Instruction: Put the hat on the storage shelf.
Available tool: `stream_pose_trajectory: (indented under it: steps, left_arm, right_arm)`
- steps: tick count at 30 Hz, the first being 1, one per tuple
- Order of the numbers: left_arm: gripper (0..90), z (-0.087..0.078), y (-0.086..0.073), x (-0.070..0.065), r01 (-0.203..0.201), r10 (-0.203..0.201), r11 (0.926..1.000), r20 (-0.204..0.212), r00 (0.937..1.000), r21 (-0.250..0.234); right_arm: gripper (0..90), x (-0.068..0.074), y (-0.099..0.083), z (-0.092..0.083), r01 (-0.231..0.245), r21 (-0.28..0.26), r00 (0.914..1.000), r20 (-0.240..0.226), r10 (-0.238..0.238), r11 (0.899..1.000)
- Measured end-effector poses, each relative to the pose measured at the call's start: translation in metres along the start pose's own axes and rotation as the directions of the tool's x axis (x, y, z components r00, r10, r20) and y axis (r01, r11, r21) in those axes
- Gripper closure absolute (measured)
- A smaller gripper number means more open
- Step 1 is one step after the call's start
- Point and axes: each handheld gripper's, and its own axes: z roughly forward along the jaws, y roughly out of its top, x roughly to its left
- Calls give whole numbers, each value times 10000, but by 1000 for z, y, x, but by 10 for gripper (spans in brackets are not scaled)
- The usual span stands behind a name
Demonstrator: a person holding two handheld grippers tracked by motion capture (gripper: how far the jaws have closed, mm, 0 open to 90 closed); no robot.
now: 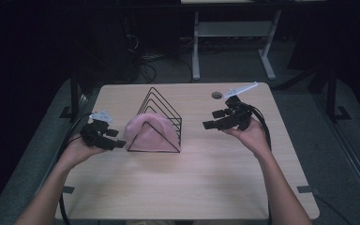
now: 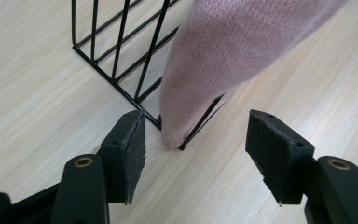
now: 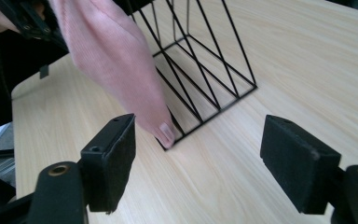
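I find a soft pink knitted cloth draped over the front wire of a black triangular wire rack. The rack stands upright on the pale wooden tabletop, left of centre and nearer the far edge. The cloth's lower corners hang to the tabletop.

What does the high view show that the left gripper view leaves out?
High view alone: both forearms, the right hand-held gripper, the whole table with its round hole, and the floor and desk legs behind.

Left gripper view alone: close up, the left hand-held gripper with its jaws apart and nothing between them, and the knitted weave of the pink cloth.

Both: the pink cloth draped over the black wire rack on the wooden tabletop.
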Motion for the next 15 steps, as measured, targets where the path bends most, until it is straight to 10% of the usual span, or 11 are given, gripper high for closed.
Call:
stream_pose_trajectory:
  steps: [15]
  left_arm:
    - [323,0,-13,1,334,-334,9994,17,9994,-116]
  right_arm:
    - [197,-16,-41,-20,-731,89,9964,425,727,9973]
